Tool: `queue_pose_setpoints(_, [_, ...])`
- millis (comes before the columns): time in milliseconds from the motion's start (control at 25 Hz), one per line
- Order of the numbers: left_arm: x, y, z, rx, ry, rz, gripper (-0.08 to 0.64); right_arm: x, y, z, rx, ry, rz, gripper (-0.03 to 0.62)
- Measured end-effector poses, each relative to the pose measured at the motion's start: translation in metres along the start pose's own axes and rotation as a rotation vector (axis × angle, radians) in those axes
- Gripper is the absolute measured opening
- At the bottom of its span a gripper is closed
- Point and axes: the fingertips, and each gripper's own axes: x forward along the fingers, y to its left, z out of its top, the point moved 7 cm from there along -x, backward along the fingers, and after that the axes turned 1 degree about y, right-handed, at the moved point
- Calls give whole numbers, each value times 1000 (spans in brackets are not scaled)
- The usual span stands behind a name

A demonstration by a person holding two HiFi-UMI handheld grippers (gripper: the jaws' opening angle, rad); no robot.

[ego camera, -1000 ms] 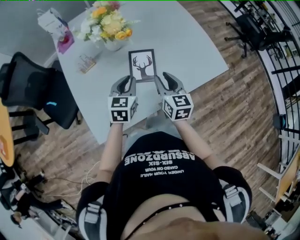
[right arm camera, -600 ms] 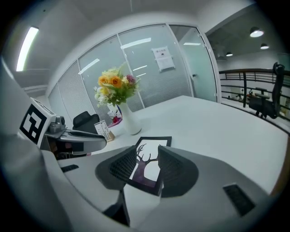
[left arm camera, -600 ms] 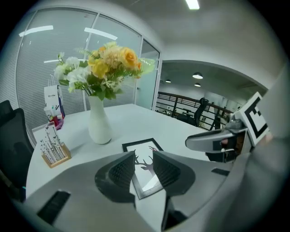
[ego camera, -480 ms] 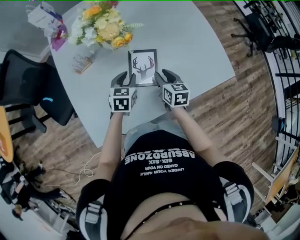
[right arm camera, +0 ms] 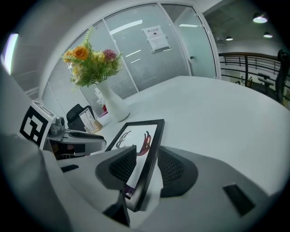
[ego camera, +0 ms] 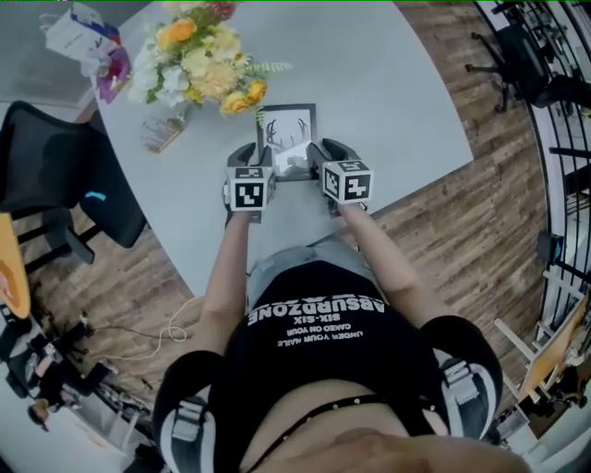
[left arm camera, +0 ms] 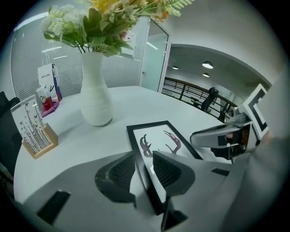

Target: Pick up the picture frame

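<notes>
Black rectangular picture frame (ego camera: 288, 137) laid on grey tabletop (ego camera: 397, 92), white vase of flowers (left arm camera: 95, 97) set behind-left of it, left claw (left arm camera: 144, 170) placed astride its left edge, right claw (right arm camera: 146, 166) astride its right edge

shirt (ego camera: 314, 365): black, white print | left tongs (left arm camera: 143, 154), right tongs (right arm camera: 147, 148): grey, ribbed dark pads (left arm camera: 121, 171) | cubes (ego camera: 250, 192): white, black square markers

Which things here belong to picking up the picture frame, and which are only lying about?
For the job: picture frame, flat on the table; left tool and right tool, each open astride one side edge of it.

Only lying about: vase of flowers; card stand; paper bag; office chair.
</notes>
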Motion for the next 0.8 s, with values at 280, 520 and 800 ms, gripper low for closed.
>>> queue_pose_setpoints(280, [22, 8, -8, -23, 46, 26, 112, 16, -8, -7, 29, 33, -15, 146])
queue_pose_setpoints(520, [28, 10, -11, -48, 51, 11, 110, 23, -8, -10, -5, 84, -36, 118])
queue_pose_setpoints(800, [28, 9, -13, -84, 43, 4, 98, 23, -7, -10, 22, 87, -53, 103])
